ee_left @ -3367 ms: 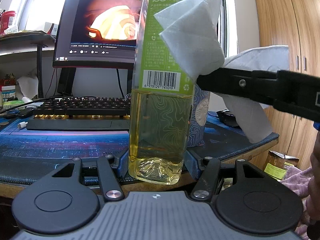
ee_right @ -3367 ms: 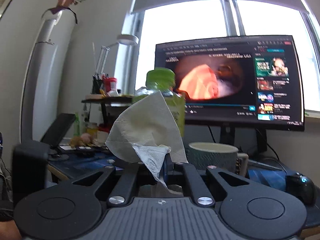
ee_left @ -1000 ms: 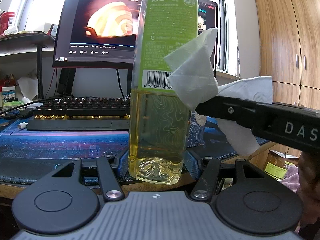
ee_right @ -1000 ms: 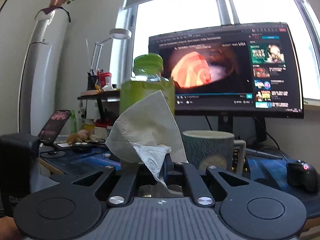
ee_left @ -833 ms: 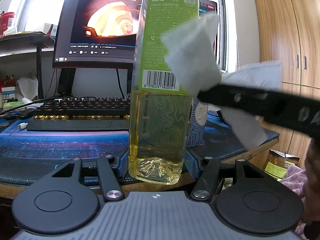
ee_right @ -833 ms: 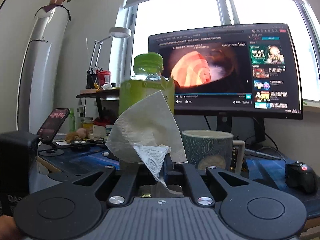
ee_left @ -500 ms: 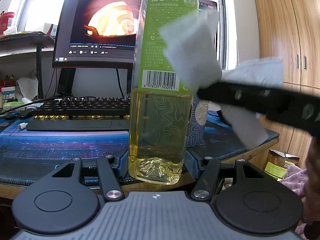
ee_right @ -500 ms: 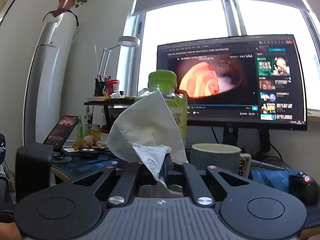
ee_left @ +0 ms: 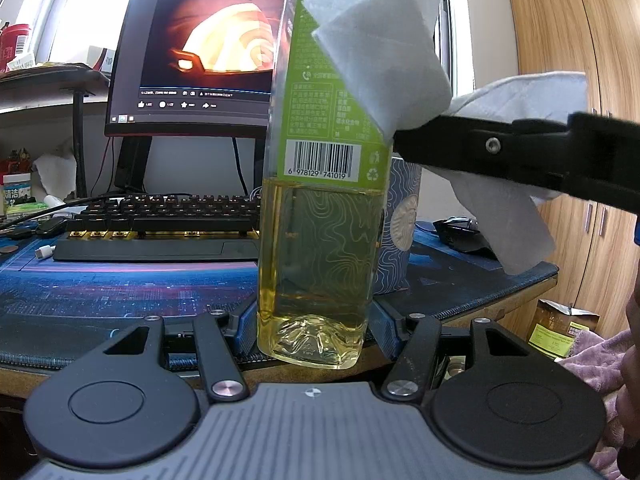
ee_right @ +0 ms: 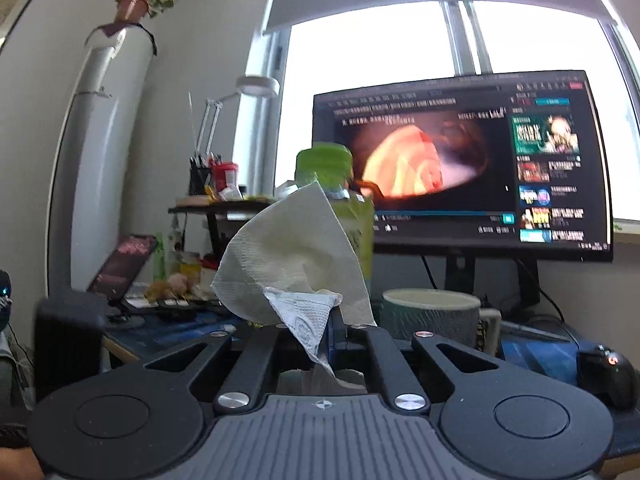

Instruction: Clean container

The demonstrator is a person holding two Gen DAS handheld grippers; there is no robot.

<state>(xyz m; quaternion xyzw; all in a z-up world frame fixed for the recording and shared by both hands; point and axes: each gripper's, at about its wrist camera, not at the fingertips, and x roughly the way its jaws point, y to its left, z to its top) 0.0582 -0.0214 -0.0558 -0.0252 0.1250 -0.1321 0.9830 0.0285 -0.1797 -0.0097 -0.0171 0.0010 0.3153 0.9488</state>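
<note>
A clear bottle (ee_left: 320, 240) with a green label, a green cap and yellow liquid in its lower half stands upright. My left gripper (ee_left: 316, 320) is shut on the bottle's base, blue pads on either side. My right gripper (ee_left: 404, 140) comes in from the right, shut on a white paper tissue (ee_left: 380, 48) that presses against the upper right of the label. In the right wrist view the tissue (ee_right: 296, 260) fans up from my right gripper (ee_right: 320, 330) and hides most of the bottle (ee_right: 324, 164); only the cap and one shoulder show.
A monitor (ee_left: 208, 52) and keyboard (ee_left: 160, 220) sit behind on a blue desk mat (ee_left: 100, 292). A patterned mug (ee_right: 432, 320) stands right behind the bottle, with a black mouse (ee_right: 604, 372) to its right. Wooden wardrobe doors (ee_left: 580, 40) rise at the right.
My right gripper has carried the tissue up the bottle's side, from the barcode level to the top of the label. The left gripper and bottle have not moved.
</note>
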